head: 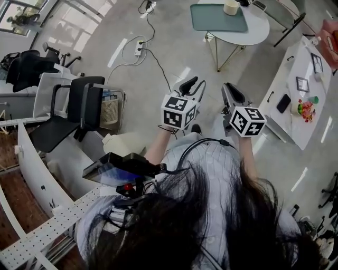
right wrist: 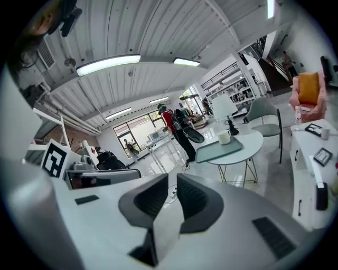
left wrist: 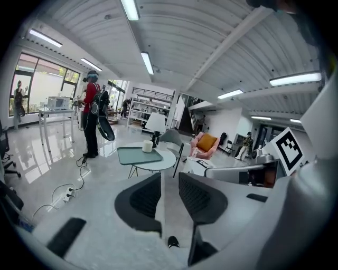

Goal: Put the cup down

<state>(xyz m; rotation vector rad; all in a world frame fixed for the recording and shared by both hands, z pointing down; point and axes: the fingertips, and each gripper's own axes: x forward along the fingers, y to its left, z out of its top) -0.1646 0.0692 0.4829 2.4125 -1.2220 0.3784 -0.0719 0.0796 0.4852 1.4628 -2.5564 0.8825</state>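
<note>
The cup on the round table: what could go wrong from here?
1. A cable and a power strip lie on the floor before the round table; a foot could catch.
2. The left gripper and right gripper stand only narrowly open, so they may knock the cup over.

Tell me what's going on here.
A person holds a two-jaw gripper in each hand. The left gripper and right gripper both point out over the floor, jaws slightly apart with nothing between them. The white cylindrical cup stands on a green rectangular tray on the round white table ahead, apart from both grippers.
</note>
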